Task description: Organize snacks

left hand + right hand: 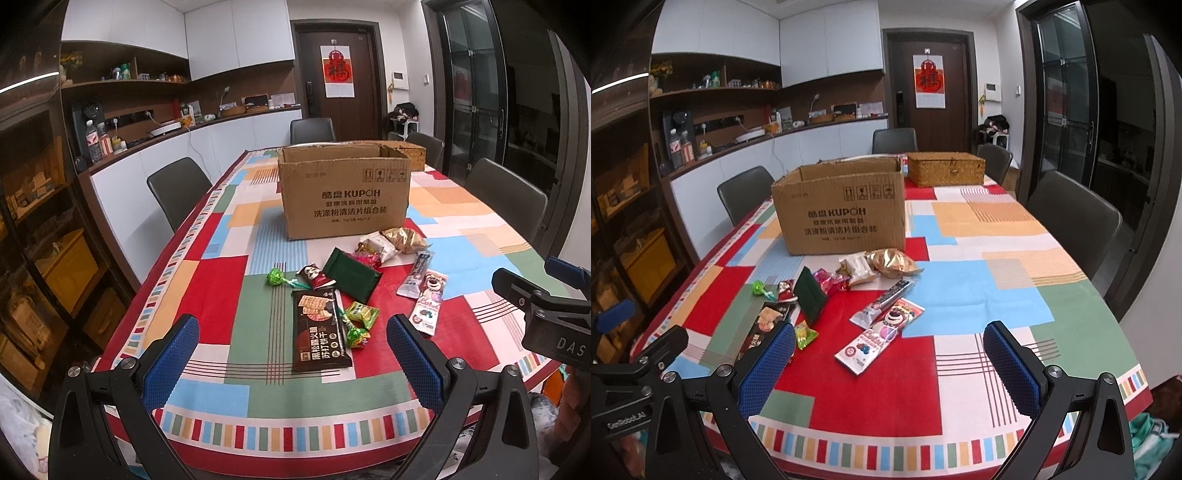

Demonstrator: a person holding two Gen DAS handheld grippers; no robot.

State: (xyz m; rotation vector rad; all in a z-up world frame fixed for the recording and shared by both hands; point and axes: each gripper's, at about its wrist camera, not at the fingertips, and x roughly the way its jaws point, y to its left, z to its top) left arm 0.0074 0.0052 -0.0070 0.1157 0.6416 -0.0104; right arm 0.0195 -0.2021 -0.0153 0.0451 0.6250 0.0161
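Cardboard box (345,192) is seen at frame centre on the patchwork tablecloth (221,280), with snack packets (320,326) scattered just below it. Left gripper (291,360) and right gripper (888,363) are held spread wide, nothing pinched.

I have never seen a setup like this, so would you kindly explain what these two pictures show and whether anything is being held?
A person holds two handheld grippers, each with a fisheye camera looking along its blue fingers. One picture is from the left gripper, the other from the right gripper. Both are open and hold nothing. On the patterned tablecloth stands an open cardboard box; before it lie loose snacks, such as a dark cracker packet, a green lollipop and a bear-printed packet. A wicker basket sits behind.
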